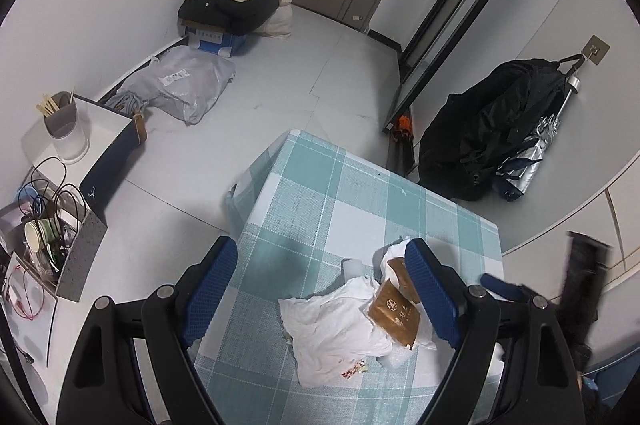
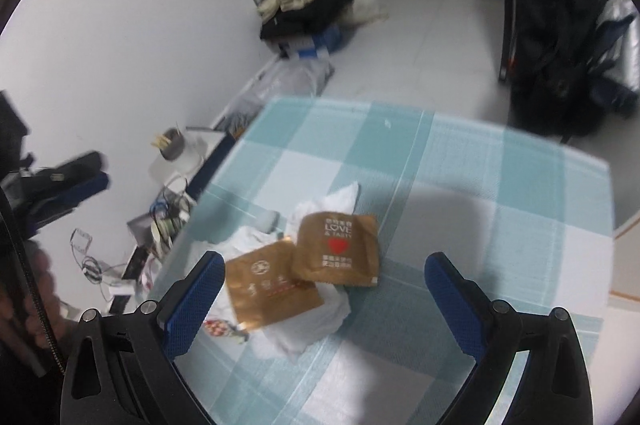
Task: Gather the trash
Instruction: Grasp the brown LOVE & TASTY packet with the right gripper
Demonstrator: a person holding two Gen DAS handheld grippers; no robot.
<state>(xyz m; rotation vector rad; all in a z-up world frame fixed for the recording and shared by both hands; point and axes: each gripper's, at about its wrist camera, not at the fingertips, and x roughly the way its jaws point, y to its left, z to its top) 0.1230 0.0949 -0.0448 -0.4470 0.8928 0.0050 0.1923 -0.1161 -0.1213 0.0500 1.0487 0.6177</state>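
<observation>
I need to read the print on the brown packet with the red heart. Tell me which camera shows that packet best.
The right wrist view: the brown heart packet lies face up and unobstructed between the open claw fingers, though slightly blurred. In the left wrist view, that packet is only a narrow strip, hidden behind the left claw's blue finger and the other brown packet.

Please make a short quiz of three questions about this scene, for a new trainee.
1. True or false: the right gripper already holds a brown packet.
2. What lies directly under the two brown packets: A) white crumpled tissue, B) a plate, C) a book?
3. Fill in: the trash lies on a table with a ____ checked cloth.

Key: 1 false, both grippers are open and empty; 2 A; 3 teal and white.
</observation>
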